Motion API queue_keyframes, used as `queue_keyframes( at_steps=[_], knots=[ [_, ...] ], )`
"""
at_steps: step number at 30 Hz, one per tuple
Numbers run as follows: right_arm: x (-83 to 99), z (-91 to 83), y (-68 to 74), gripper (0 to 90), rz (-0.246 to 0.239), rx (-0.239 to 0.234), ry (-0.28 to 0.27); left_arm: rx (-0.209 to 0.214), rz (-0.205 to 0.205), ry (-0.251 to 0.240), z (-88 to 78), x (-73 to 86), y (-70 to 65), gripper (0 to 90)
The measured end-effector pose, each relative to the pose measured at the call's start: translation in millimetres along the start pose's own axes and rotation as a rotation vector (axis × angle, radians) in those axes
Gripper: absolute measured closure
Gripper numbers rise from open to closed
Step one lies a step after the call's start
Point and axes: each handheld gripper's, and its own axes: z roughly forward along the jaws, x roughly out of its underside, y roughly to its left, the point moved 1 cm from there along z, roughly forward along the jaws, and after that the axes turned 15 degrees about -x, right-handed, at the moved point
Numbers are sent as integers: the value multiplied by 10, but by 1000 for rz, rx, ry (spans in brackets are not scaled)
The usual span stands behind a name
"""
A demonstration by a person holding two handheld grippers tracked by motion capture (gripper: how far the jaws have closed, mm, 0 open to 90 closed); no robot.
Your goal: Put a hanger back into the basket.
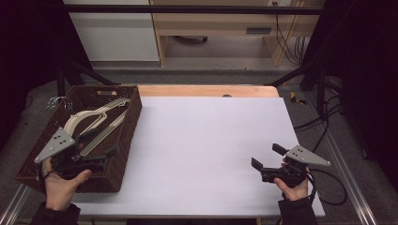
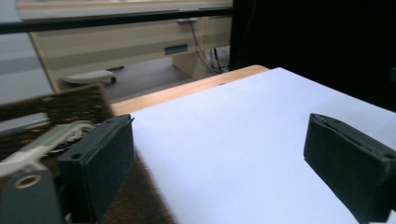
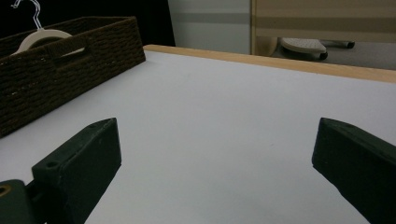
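Black jaws of the left gripper point(image 2: 219, 163) rise at the lower edge of the left gripper view, standing wide with nothing between them; one jaw sits over the basket point(image 2: 56, 109) rim, the other over the white sheet point(image 2: 243, 140). High view: left gripper point(image 1: 101, 150) at lower left, held over the near right wall of the basket point(image 1: 126, 140), with the left hand point(image 1: 63, 185) below it.

Cream hangers point(image 1: 94, 119) lie stacked inside the basket, upper left of the frame, their metal hooks poking over the far left corner. In the left gripper view a hanger arm point(image 2: 46, 140) shows blurred just left of the jaw. Not gripped.

Right gripper point(image 1: 265, 157) at lower right of the high view, parked on the white sheet point(image 1: 211, 140), jaws wide and empty; the right gripper view confirms this point(image 3: 215, 158), with the basket point(image 3: 70, 70) and one hanger top point(image 3: 42, 35) at upper left, well apart.

Judgement: step in hand is picking a hanger from the basket. To do it well:
- bring the open jaws down over one hanger arm only, not the stack;
- take it near the shoulder, where the bar is clear of its neighbours;
- close fully before lifting; hooks look liable to tangle, so lift slowly and level;
- clear the basket wall before crossing to the sheet.

Risk: dragging a second hanger up, or catching the wicker rim.
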Motion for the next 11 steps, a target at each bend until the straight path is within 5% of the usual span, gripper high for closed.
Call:
queue_keyframes(
  at_steps=[11],
  knots=[
    [8,-8,-16,19,3,0,-2,33,12,80,325,198,-275,48]
  ],
)
